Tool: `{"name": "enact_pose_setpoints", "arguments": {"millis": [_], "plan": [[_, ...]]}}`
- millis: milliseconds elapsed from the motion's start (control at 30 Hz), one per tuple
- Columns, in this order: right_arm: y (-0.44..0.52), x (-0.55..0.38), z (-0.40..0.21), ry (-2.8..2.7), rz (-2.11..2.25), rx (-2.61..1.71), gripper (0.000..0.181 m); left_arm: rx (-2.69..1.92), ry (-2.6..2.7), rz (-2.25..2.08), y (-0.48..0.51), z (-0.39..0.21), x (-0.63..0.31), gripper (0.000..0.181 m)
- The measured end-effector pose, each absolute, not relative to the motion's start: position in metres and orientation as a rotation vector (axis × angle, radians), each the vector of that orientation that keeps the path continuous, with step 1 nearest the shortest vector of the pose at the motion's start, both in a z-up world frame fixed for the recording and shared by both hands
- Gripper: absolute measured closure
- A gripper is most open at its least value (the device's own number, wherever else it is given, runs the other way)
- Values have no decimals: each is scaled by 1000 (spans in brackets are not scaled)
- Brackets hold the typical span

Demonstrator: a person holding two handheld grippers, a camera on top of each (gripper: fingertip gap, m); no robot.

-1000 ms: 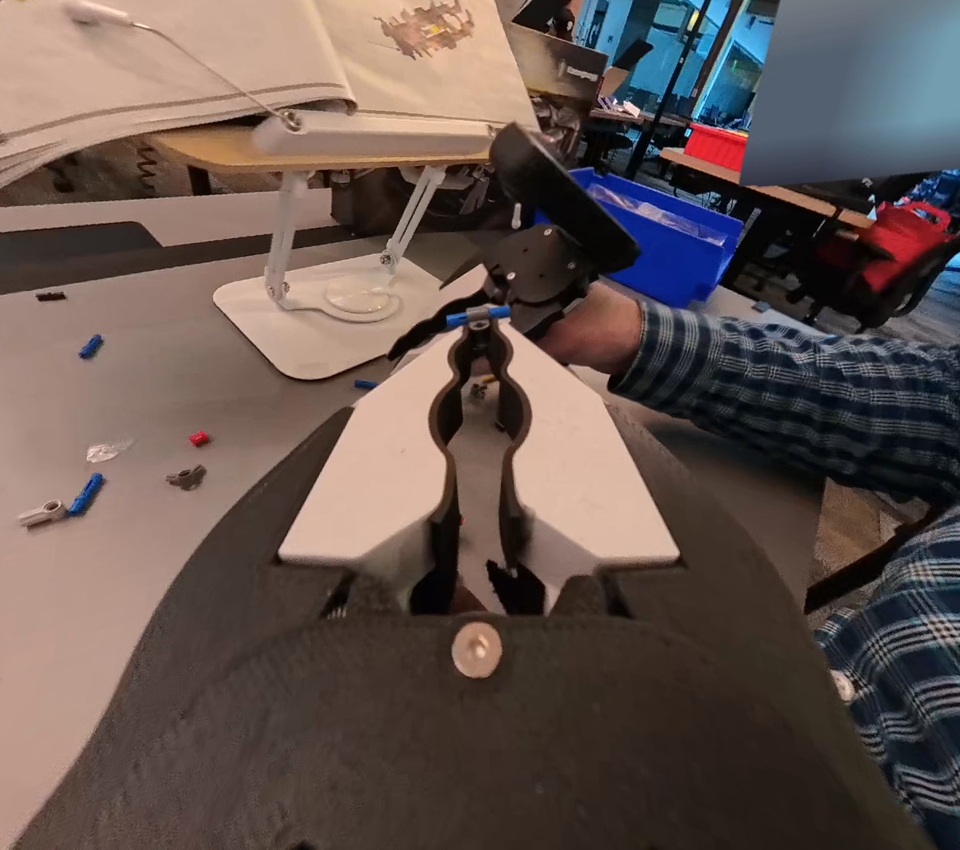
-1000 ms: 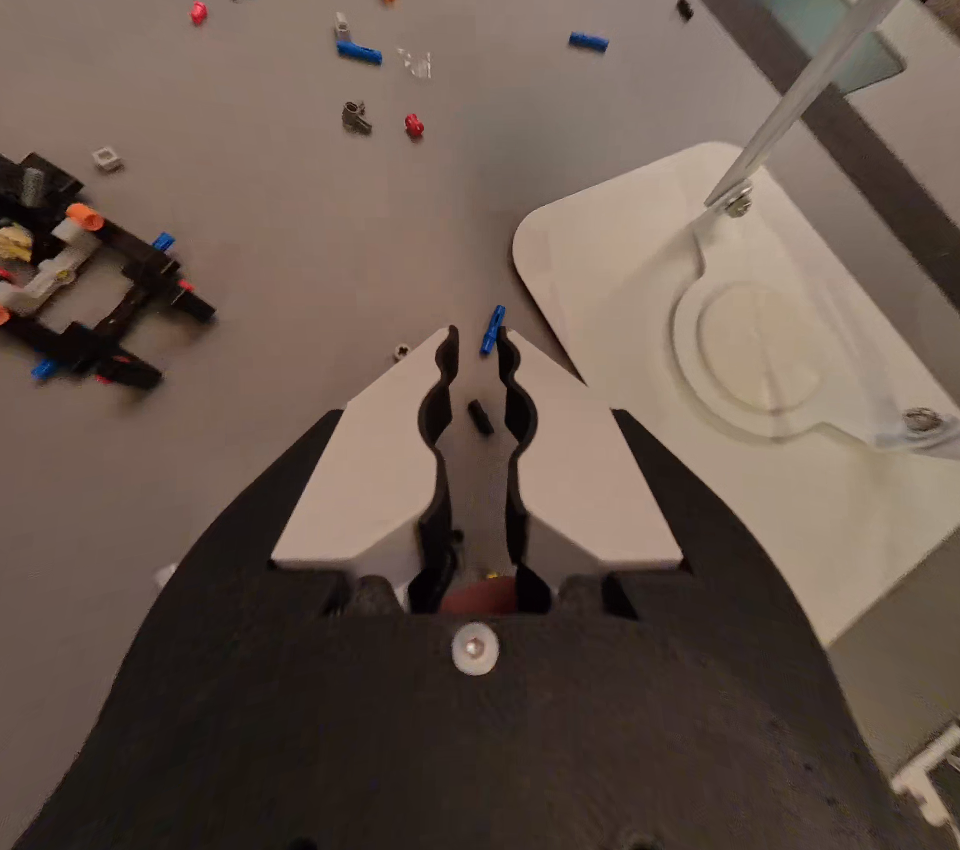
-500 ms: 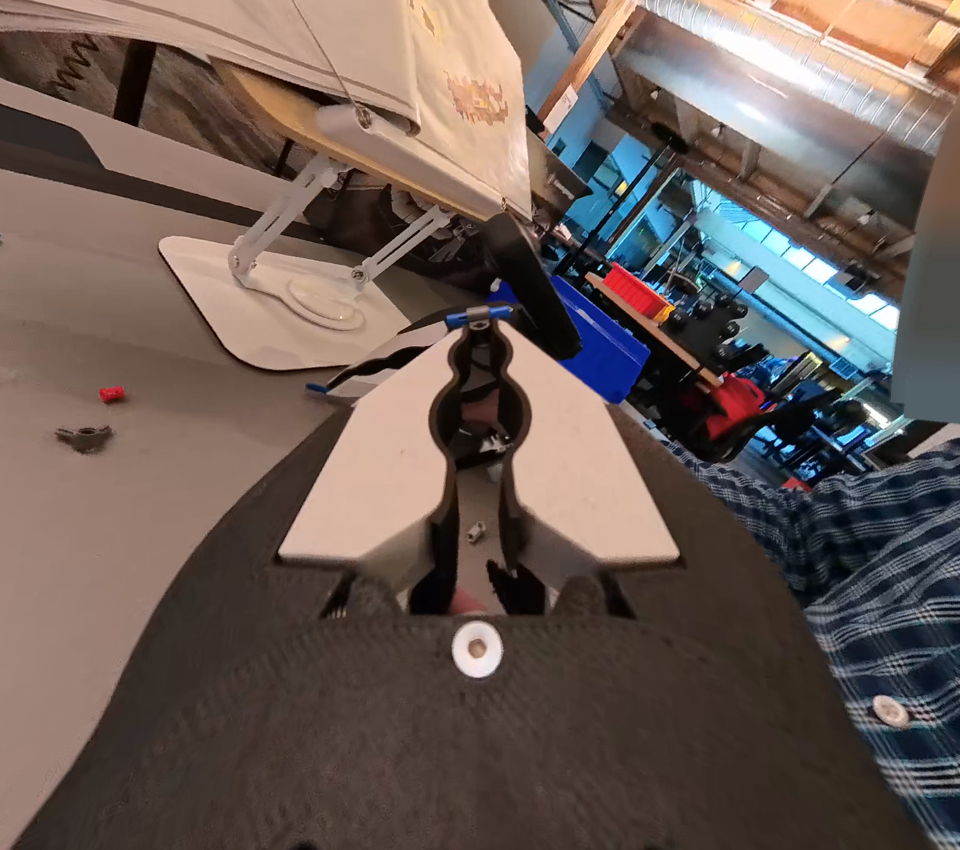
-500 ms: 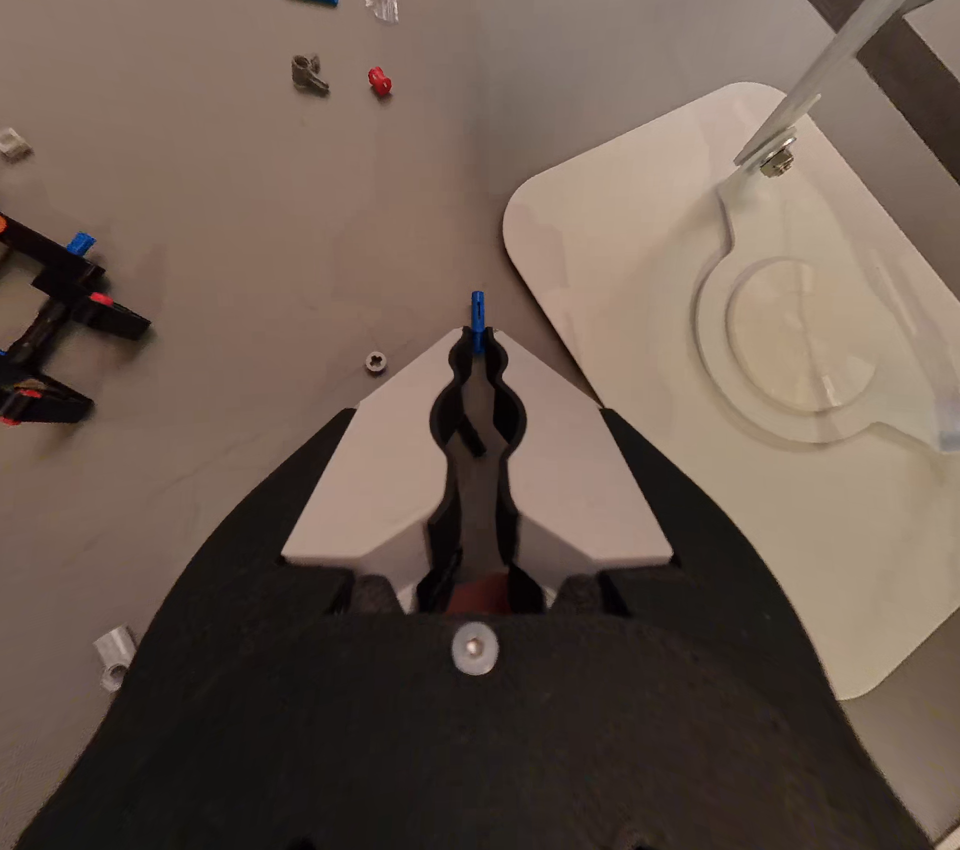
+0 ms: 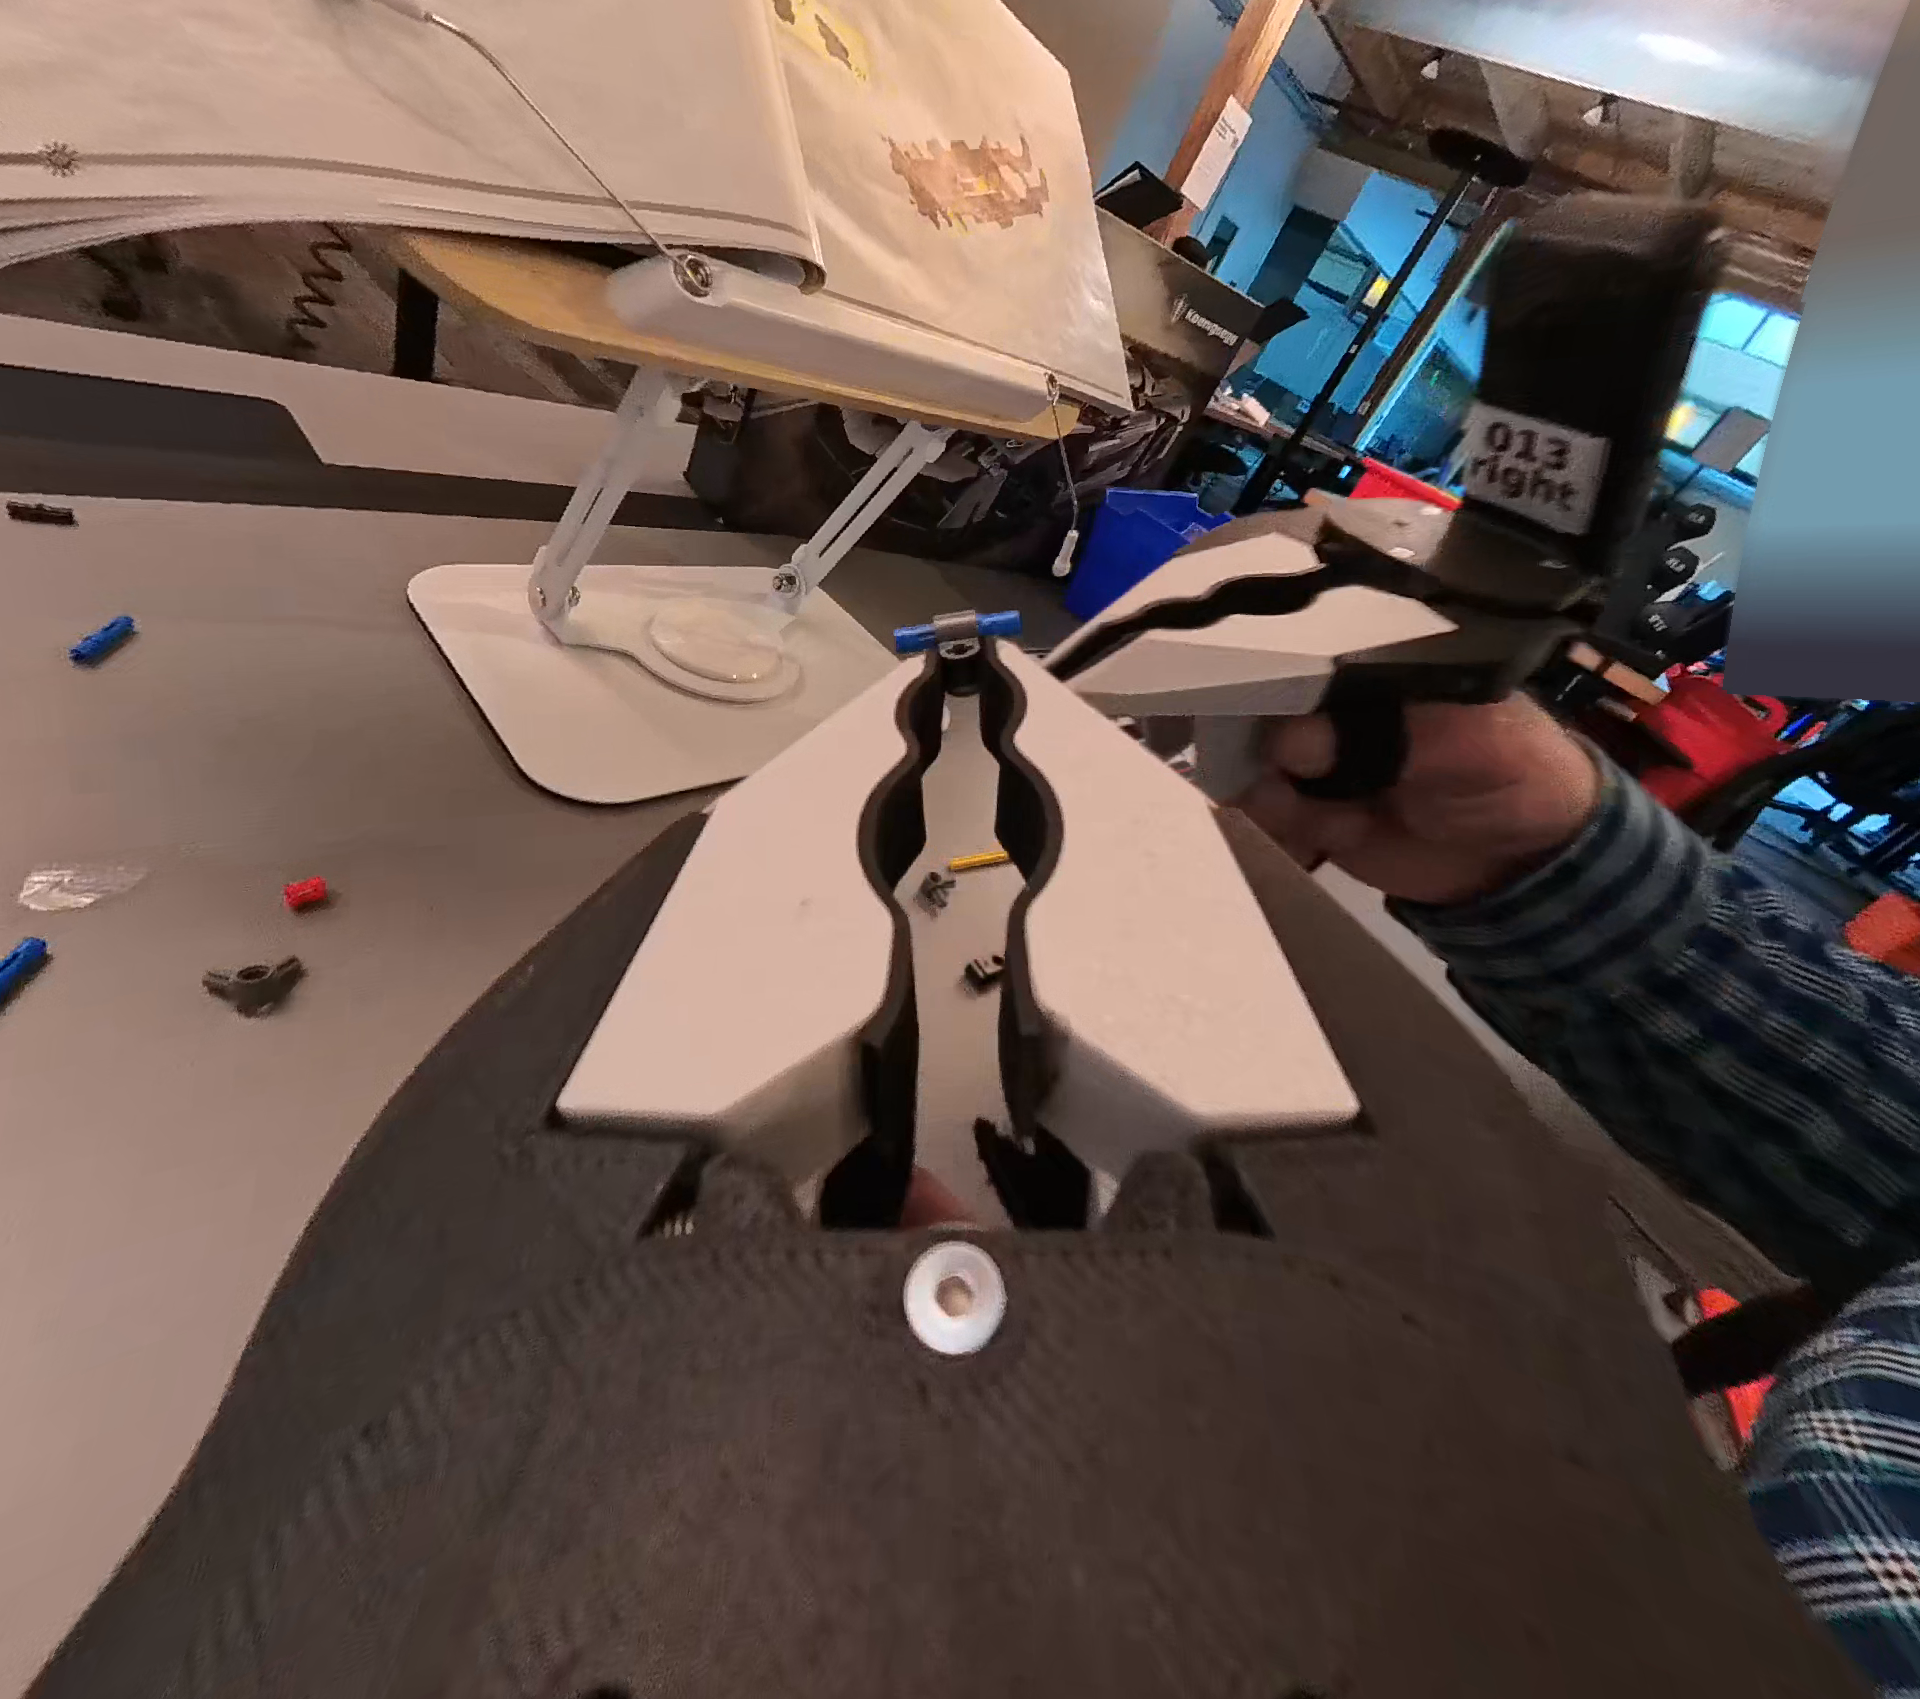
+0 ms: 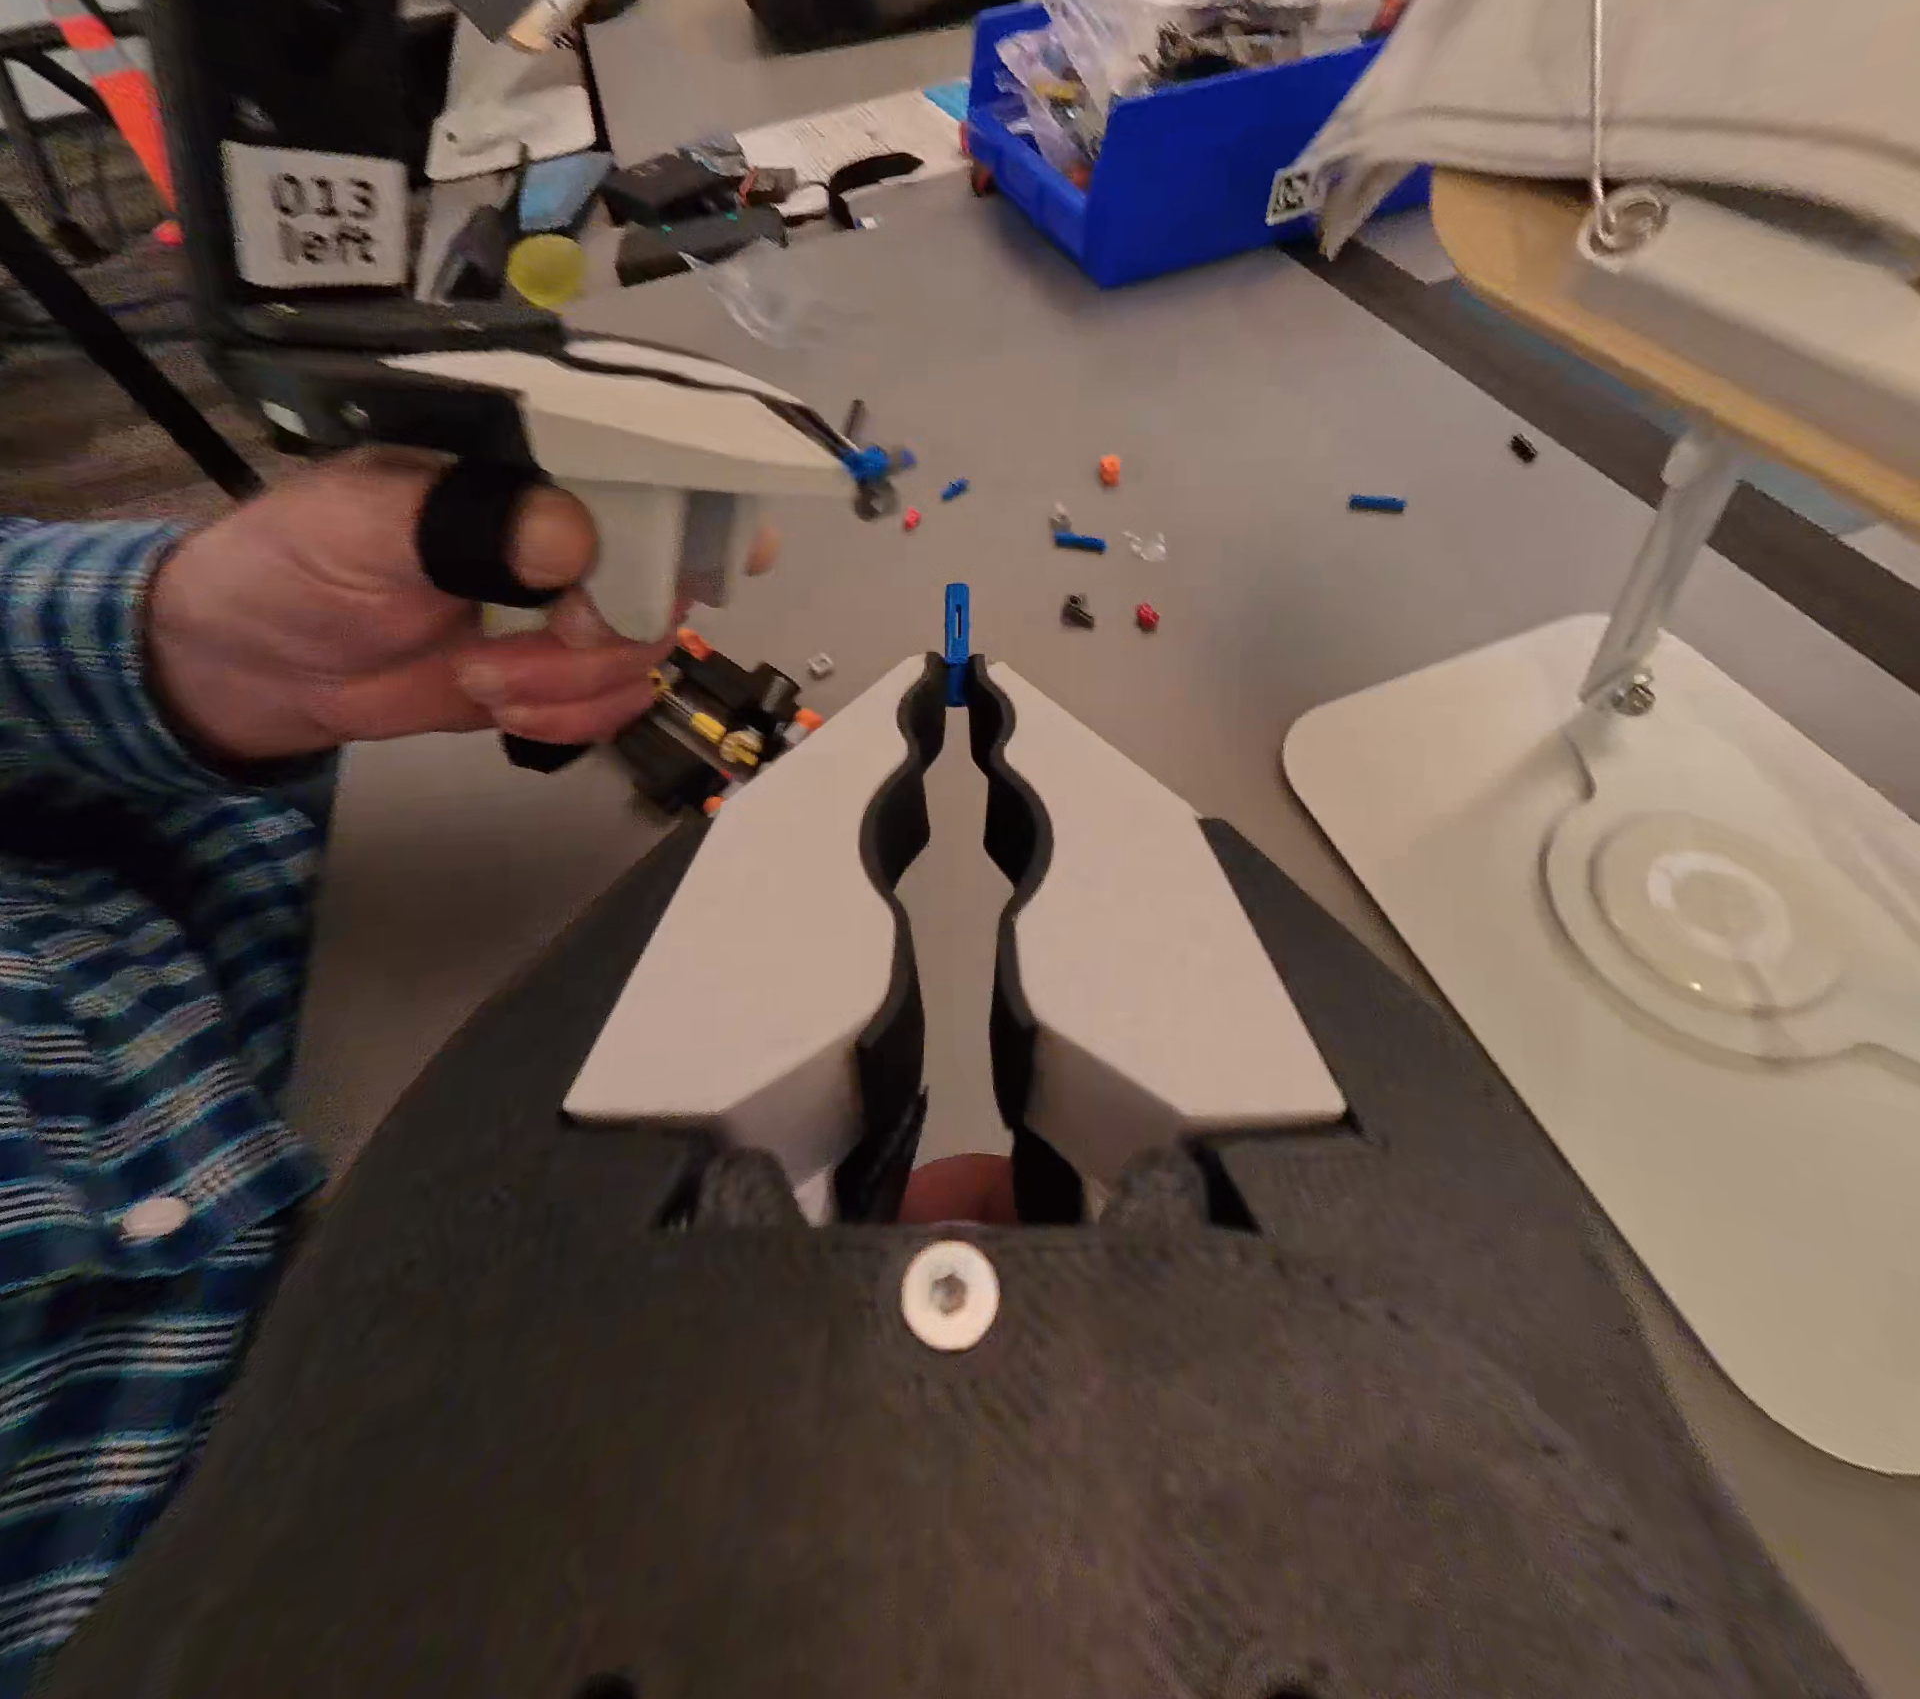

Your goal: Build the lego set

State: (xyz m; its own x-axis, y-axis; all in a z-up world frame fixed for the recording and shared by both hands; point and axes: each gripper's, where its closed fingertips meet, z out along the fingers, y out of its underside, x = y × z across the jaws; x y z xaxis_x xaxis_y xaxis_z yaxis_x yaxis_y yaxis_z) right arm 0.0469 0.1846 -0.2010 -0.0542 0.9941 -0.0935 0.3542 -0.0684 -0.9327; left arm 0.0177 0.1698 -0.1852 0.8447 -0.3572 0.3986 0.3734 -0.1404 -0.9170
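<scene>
Holding two small parts up off the counter [image 6: 1195,361], one per gripper. Left gripper [image 5: 956,662]: jaws nearly closed, tips pinching a small grey connector with blue pins sticking out each side [image 5: 956,633], sitting crosswise right at the jaw tips. Right gripper [image 6: 956,673]: jaws closed down on a single blue pin [image 6: 957,626], pin pointing straight out past the tips, only its lower end clamped.

We are seeing each gripper in the other's view, near one another but apart; the two parts are not touching yet. Partly built black frame [image 6: 717,730] is lying on the counter left of the right jaws, half hidden by the hand [image 6: 343,610] on the left gripper. Loose blue, red and dark pieces [image 6: 1081,543] are scattered beyond the right tips. Manual on its white stand [image 5: 623,683] is standing beyond the left jaws, off to their left.

Handling, as we are judging it: both parts are tiny, light, hard plastic, stiff and slick. The pin is likely to pivot or pop out under side load, so we are favouring a grip low on the shank and a push straight along its axis. The connector is best held by its grey middle, leaving the open hole facing the pin. Dropping either one means hunting for it among the loose bits.
</scene>
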Motion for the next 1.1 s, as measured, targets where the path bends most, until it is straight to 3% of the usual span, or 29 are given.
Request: {"name": "enact_pose_setpoints", "arguments": {"millis": [600, 1100], "plan": [[169, 45, -186, -1433, 1291, -1561, 180, -1582, 256, -194, 174, -173, 33, 177], [168, 45, -179, -1399, 1283, -1572, 180, -1560, 276, -114, 175, -167, 34, 176]]}}
